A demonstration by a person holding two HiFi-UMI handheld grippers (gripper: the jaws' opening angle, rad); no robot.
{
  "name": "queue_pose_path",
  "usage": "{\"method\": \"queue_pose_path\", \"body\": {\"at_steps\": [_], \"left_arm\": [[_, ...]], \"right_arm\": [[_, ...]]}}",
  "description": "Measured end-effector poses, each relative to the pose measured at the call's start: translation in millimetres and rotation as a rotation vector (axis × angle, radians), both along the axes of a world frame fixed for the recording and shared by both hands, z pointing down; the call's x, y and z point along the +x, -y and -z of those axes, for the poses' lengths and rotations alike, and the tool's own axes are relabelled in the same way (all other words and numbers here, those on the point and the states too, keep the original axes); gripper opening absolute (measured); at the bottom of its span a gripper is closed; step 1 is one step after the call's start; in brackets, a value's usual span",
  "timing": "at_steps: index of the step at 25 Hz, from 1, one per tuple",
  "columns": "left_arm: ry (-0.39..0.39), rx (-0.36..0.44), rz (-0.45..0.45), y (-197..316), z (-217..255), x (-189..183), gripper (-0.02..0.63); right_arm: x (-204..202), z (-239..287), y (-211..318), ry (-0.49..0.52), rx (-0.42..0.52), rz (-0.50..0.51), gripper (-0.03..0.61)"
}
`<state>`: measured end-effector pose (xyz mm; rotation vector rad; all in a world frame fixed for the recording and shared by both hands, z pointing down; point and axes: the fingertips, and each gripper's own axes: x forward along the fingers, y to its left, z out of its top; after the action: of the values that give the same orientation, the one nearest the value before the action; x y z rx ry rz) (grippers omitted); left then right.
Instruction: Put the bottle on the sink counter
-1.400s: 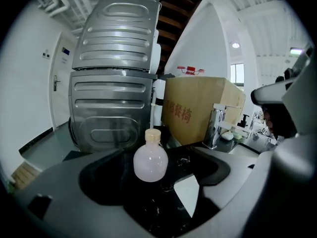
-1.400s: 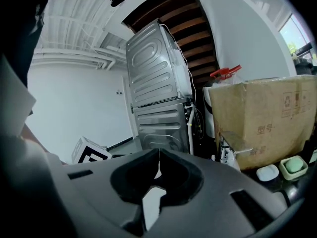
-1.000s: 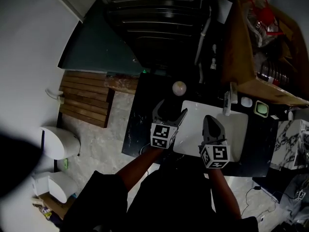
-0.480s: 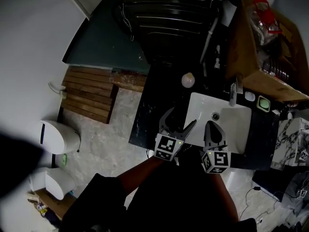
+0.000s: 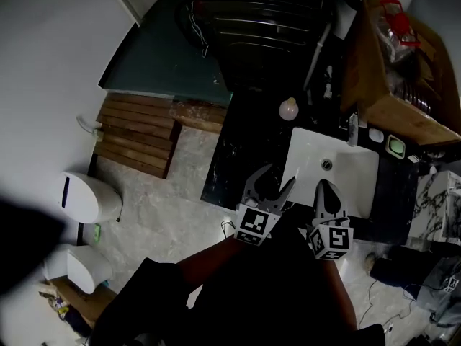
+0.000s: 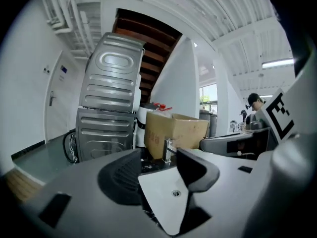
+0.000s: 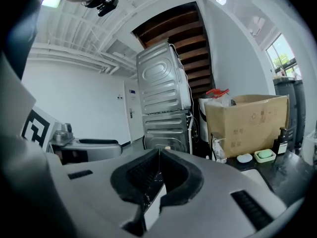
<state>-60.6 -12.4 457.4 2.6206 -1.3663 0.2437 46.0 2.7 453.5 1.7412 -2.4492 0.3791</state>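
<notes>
A small pale bottle stands upright on the black sink counter, just left of the white basin's far corner. My left gripper hovers over the counter's front edge, well short of the bottle. Its jaws are apart and closing, with nothing between them. In the left gripper view, only the basin and the faucet show past the left gripper. My right gripper is shut and empty over the basin's front rim. The right gripper shows its pads meeting.
A cardboard box stands at the back right, with a green soap dish beside the faucet. Stacked metal machines stand behind the counter. A wooden slat mat and a white bin are on the floor at left.
Both grippers have drawn back from the bottle toward the counter's front edge. The left jaws stand a little narrower than before. The bottle stays in place on the counter.
</notes>
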Motion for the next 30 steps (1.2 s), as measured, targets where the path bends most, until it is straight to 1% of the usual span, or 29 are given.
{"method": "queue_pose_path", "body": {"at_steps": [1, 2, 3, 4, 6, 8, 12, 15, 19, 22, 30], "left_arm": [[-0.038, 0.005, 0.009, -3.0, 5.7, -3.6, 0.185], [-0.069, 0.006, 0.016, -6.0, 11.0, -6.9, 0.134], [-0.087, 0.004, 0.020, -9.2, 15.9, -9.5, 0.095], [-0.097, 0.001, 0.020, -12.4, 20.4, -11.1, 0.042], [-0.121, -0.004, 0.019, -17.8, 28.2, -11.7, 0.017], [-0.137, -0.008, 0.011, -21.8, 34.0, -10.1, 0.015], [-0.113, -0.009, 0.001, -26.9, 34.0, -8.9, 0.015], [-0.087, -0.017, -0.001, -29.4, 35.0, -10.3, 0.015], [-0.081, -0.027, 0.009, -37.0, 32.4, -15.5, 0.015], [-0.070, -0.016, 0.012, -40.7, 33.0, -19.4, 0.015], [-0.057, -0.010, 0.014, -51.8, 31.9, -29.0, 0.015]], "right_arm": [[-1.9, 6.3, -3.0, -0.001, 0.013, 0.003, 0.038], [-3.5, 12.7, -5.6, 0.000, 0.026, 0.006, 0.038], [-4.6, 18.8, -7.9, 0.000, 0.039, 0.007, 0.038], [-5.5, 24.1, -9.6, -0.001, 0.050, 0.006, 0.038], [-7.0, 31.7, -11.9, -0.004, 0.065, 0.004, 0.038], [-9.7, 35.3, -14.0, -0.012, 0.073, 0.002, 0.038], [-21.8, 37.4, -20.5, -0.046, 0.086, 0.018, 0.037], [-30.6, 40.7, -26.1, -0.049, 0.100, 0.047, 0.037], [-34.7, 40.2, -33.2, -0.057, 0.100, 0.040, 0.037], [-38.4, 37.5, -35.6, -0.057, 0.093, 0.033, 0.037], [-50.0, 34.8, -42.5, -0.054, 0.090, 0.051, 0.037]]}}
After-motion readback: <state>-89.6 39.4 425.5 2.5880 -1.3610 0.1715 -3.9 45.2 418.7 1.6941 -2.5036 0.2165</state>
